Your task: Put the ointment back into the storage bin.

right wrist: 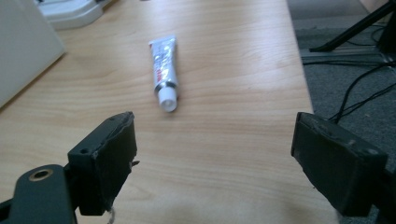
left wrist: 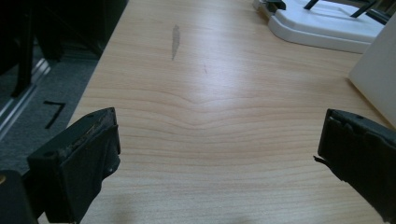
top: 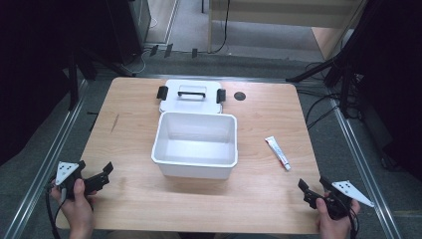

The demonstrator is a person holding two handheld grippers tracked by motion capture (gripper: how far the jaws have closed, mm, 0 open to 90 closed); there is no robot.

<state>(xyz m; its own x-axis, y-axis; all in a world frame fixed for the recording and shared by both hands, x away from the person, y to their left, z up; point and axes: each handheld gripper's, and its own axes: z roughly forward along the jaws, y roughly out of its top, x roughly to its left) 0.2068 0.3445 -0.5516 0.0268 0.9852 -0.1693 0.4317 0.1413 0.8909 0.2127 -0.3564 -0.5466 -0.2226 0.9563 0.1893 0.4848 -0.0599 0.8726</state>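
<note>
On the wooden table [top: 149, 99] sits an open white bin [top: 195, 144], its lid [top: 191, 94] just behind. Both grippers, left [top: 94, 172] and right [top: 312, 185], gape wide and empty. Ahead of the right one lies a toothpaste tube [right wrist: 164, 72], cap nearest.

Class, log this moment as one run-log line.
left gripper: open, empty | right gripper: open, empty, facing tube | white bin: empty | lid: behind bin
</note>
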